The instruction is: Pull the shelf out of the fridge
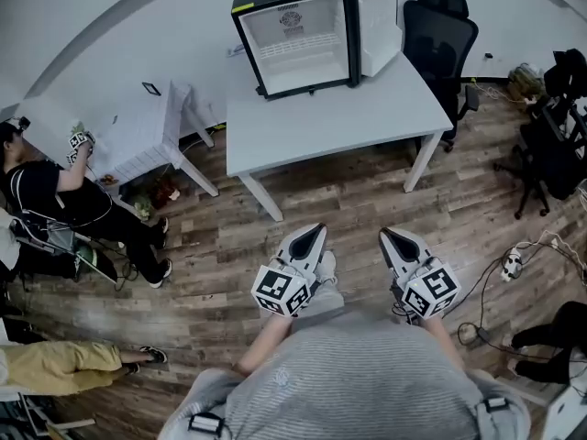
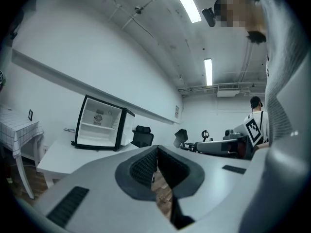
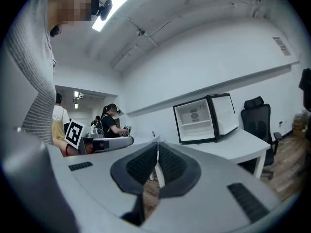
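Note:
A small black fridge (image 1: 298,35) stands on the far side of a white table (image 1: 367,117), its door (image 1: 378,27) swung open to the right. A thin white shelf (image 1: 300,44) spans the white interior about halfway up. The fridge also shows in the left gripper view (image 2: 99,124) and the right gripper view (image 3: 201,119). My left gripper (image 1: 318,229) and right gripper (image 1: 385,233) are held side by side in front of my body, well short of the table. Both are shut with nothing between the jaws.
A black office chair (image 1: 438,44) stands right of the table. A small white side table (image 1: 142,136) is at the left, beside a seated person (image 1: 64,200). Cables (image 1: 514,264) lie on the wooden floor at the right. More chairs crowd the far right.

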The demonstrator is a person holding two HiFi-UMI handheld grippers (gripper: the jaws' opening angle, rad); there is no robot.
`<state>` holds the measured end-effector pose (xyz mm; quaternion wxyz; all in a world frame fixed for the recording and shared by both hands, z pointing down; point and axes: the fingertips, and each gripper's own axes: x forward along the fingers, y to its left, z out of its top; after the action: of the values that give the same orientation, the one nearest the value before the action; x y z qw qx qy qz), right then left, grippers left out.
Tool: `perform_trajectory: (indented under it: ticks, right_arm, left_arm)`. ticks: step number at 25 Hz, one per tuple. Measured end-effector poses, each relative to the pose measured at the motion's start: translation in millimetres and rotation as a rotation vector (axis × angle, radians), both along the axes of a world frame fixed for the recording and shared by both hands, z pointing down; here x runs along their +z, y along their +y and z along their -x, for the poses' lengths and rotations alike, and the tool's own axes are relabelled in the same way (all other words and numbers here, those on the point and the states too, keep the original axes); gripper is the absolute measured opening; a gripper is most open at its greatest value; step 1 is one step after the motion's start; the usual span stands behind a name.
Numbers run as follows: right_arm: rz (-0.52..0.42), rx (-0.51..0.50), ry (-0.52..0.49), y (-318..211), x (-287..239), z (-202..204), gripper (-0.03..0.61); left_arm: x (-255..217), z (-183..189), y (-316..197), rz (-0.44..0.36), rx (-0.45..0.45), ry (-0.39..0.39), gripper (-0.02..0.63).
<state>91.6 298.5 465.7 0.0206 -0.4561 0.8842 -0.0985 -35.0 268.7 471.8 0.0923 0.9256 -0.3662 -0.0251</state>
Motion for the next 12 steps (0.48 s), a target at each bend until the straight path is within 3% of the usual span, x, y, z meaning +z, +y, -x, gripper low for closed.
perform_trajectory:
  ticks: [12]
  right_arm:
    - [0.032,-0.021,0.015,-222,-18,56,0.015]
  left_arm:
    - [-23,42,-213,0.0,0.025,0.013,0.012]
